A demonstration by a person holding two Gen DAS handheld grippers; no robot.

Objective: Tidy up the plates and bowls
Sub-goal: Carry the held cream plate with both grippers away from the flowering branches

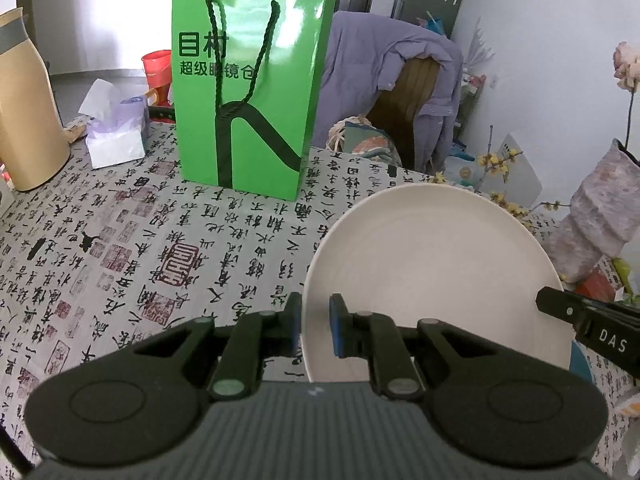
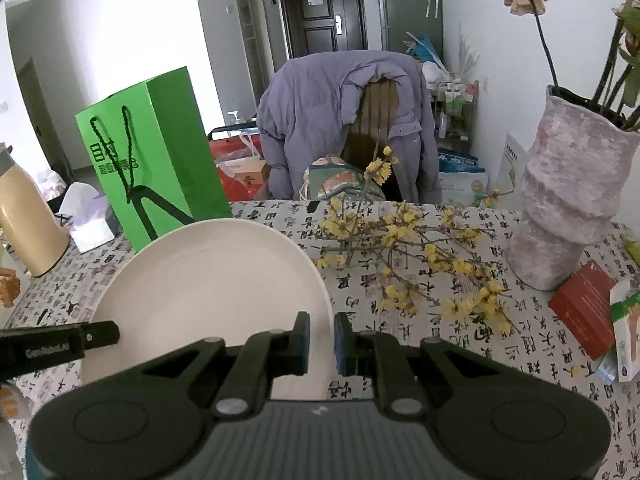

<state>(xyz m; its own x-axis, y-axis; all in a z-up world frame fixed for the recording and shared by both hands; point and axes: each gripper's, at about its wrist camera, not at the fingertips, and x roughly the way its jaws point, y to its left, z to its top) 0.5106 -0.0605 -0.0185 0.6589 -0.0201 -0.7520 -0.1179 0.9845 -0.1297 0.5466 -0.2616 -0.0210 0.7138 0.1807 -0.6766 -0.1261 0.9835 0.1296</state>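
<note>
White plate (image 1: 432, 276): you held it raised over the tabletop (image 1: 120, 240), your left gripper (image 1: 314, 326) clamped on its left rim, your right gripper (image 2: 322, 338) clamped on its right rim. Beyond it stood a green paper bag (image 1: 248, 92); yellow blossom sprigs (image 2: 420, 256) and a mottled vase (image 2: 568, 200) lay toward the right edge.

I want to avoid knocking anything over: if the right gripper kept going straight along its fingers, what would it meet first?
Apart from the white plate that the right gripper grips, probably the yellow flower branch lying just ahead on the tablecloth.
</note>
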